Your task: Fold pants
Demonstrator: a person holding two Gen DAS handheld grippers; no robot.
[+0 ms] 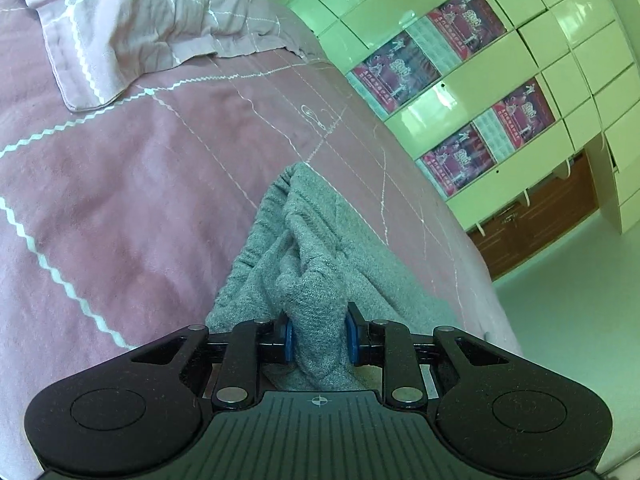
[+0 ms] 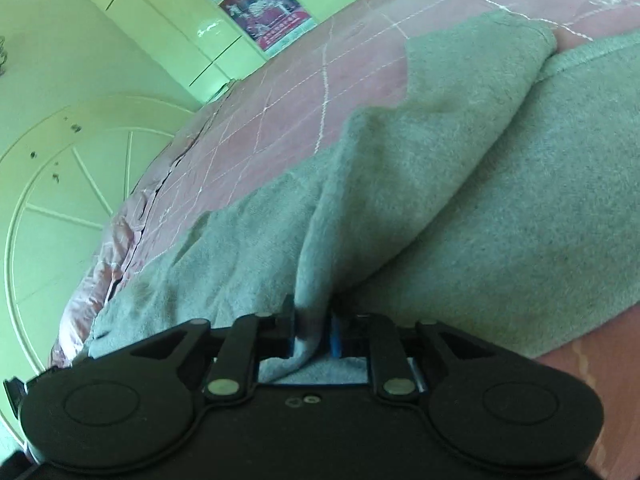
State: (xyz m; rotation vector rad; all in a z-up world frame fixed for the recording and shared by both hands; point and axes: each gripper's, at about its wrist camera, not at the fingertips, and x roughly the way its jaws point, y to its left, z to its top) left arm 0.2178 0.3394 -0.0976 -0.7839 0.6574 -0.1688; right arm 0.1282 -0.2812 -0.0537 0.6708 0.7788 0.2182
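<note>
Grey knit pants [image 1: 304, 248] lie on a pink bedspread [image 1: 120, 184]. In the left wrist view my left gripper [image 1: 319, 338] is shut on a bunched fold of the pants near the gathered waistband, the cloth pinched between the blue pads [image 1: 287, 340]. In the right wrist view the pants [image 2: 460, 168] spread wide across the bed, one layer folded over another. My right gripper [image 2: 314, 336] is shut on a raised ridge of the grey cloth, lifted slightly off the bed.
A pink pillow [image 1: 132, 20] with white zigzag lines lies at the head of the bed. The bed edge [image 1: 460, 240] runs close to the pants. White cabinets with red posters [image 1: 460, 92] and a pale floor lie beyond. A round-patterned panel [image 2: 68, 184] stands left.
</note>
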